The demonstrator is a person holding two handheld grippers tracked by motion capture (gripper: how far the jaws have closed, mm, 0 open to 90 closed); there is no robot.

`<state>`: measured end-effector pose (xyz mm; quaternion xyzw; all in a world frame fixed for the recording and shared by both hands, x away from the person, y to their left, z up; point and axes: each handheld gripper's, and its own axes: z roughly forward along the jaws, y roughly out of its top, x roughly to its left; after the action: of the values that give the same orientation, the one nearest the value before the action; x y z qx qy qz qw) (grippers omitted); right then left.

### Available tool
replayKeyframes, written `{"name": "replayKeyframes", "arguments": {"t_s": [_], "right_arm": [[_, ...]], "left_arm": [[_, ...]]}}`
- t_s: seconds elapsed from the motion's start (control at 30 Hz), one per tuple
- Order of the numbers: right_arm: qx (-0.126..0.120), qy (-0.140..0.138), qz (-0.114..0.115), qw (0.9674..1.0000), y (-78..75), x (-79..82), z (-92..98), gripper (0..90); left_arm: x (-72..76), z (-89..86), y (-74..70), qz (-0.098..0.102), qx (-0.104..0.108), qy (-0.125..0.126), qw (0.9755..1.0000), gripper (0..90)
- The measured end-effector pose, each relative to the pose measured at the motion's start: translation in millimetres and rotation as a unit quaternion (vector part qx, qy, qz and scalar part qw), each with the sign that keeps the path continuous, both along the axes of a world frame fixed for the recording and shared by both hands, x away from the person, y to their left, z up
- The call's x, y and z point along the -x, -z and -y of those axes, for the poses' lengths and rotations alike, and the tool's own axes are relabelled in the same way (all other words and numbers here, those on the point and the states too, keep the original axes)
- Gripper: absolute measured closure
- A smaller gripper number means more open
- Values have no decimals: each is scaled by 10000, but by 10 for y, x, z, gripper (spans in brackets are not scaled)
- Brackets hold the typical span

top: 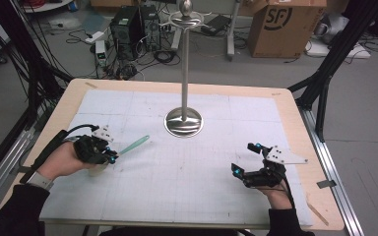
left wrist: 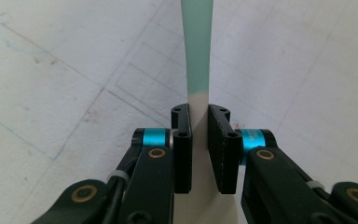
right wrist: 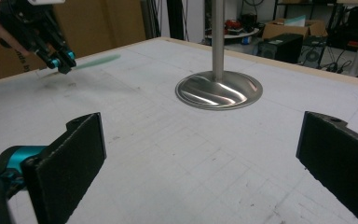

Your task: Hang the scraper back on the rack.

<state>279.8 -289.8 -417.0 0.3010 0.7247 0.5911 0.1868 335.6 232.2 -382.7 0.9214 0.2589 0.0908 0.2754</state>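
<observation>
A flat strip, white at one end and teal at the other (top: 134,144), lies low over the counter (top: 295,118) near its left edge, teal tip aimed at the steel stand (top: 183,120) at the centre. The left hand-held gripper (top: 112,156) pinches its white end. The right hand-held gripper (top: 243,158), near the right edge, is spread wide with nothing between its jaws.

Spatula (left wrist: 196,51) tip cut off by top edge; handle end hidden between fingers.
</observation>
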Motion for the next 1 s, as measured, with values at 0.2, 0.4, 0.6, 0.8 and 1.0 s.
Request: {"name": "replayKeyframes", "arguments": {"t_s": [0.2, 0.4, 0.6, 0.8, 1.0], "right_arm": [[17, 9, 10, 10000, -1, 2, -1, 3], [18, 15, -8, 10000, 1, 2, -1, 3], [0, 17, -8, 10000, -1, 6, 3, 3], [10, 18, -36, 10000, 1, 9, -4, 3], [15, 25, -28, 10000, 3, 4, -4, 3]], "left_arm": [[69, -51, -92, 173, 710, -131, 9972, 803], [120, -78, -134, 348, 1230, -237, 9915, 803], [167, -82, -125, 537, 1614, -408, 9846, 803], [210, -97, -157, 943, 1999, -539, 9738, 803], [212, -143, -210, 1247, 2307, -795, 9617, 803]]}}
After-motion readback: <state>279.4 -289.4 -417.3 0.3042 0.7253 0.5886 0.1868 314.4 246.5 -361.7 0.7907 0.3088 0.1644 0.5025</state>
